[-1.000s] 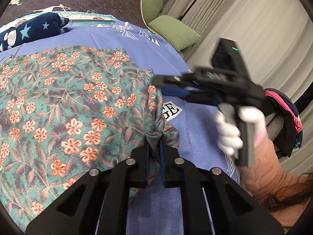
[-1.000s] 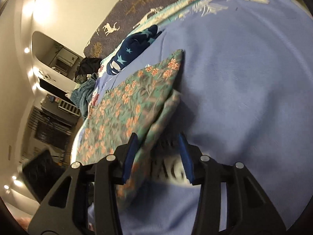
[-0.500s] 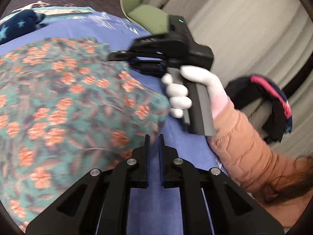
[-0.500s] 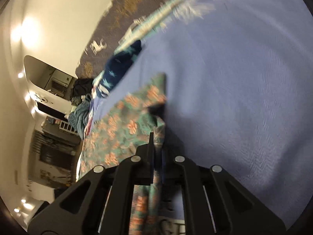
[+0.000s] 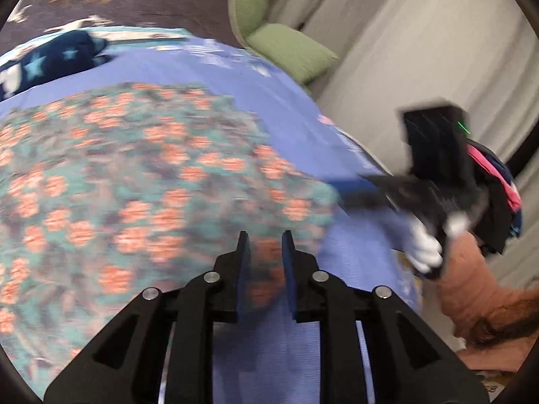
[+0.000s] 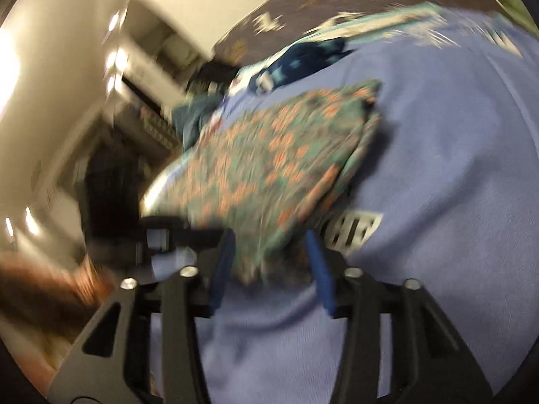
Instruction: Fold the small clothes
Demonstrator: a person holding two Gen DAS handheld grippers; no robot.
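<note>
A teal garment with orange flowers (image 5: 141, 181) lies folded on the blue bedspread (image 5: 286, 107). It also shows in the right wrist view (image 6: 269, 165), blurred by motion. My left gripper (image 5: 265, 239) is open, its jaws a small gap apart over the garment's near edge. My right gripper (image 6: 269, 239) is open wide, with the garment's near corner between its jaws; it shows in the left wrist view (image 5: 340, 192) at the garment's right edge, held by a white-gloved hand (image 5: 424, 249).
A navy star-print garment (image 5: 50, 64) lies at the far left of the bed. Green pillows (image 5: 289, 50) sit at the far corner. Grey curtains (image 5: 421, 33) hang on the right, with dark and pink clothes (image 5: 498, 195) beside them.
Both grippers have opened and let go of the floral garment. The garment now lies flat, folded. The right gripper has swung from above the garment out to its right edge.
</note>
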